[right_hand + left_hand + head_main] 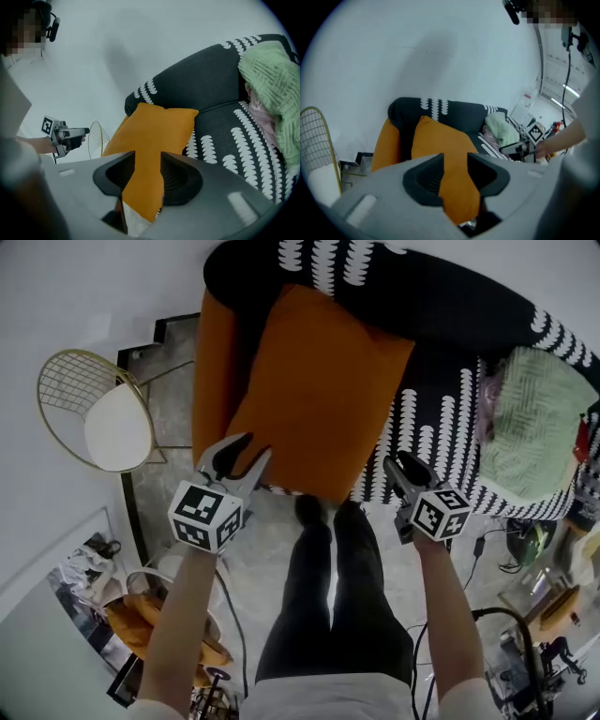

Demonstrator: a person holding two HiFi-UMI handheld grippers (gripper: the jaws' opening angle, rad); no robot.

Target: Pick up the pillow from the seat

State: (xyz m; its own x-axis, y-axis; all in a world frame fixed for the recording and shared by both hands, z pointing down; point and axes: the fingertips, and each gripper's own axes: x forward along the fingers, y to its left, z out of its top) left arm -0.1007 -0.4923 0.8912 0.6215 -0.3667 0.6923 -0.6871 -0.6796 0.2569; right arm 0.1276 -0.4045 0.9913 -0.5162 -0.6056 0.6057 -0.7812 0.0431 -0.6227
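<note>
Leaning back against the backrest of the black sofa (441,306) with white marks, the orange pillow (319,390) stands on the seat at the left end, just beside an orange side part (211,362) of the sofa. Its long axis runs from the front edge of the seat up toward the backrest, a little slanted, and one upper corner points up and back. Its lowest corner lies at the front edge of the seat, near the person's legs (333,596).

The left gripper (255,446) is at the lower left corner of the pillow. Its jaws stand partly apart and grip nothing; the orange cloth shows in the gap between them, but the pads do not press on it. The right gripper (392,465) is just beside the lower right edge of the pillow, over the patterned seat, its jaws also partly apart and empty.

A green knitted blanket (534,418) lies on the right side of the seat, well apart from the pillow. A golden wire chair (94,409) stands left of the sofa.
</note>
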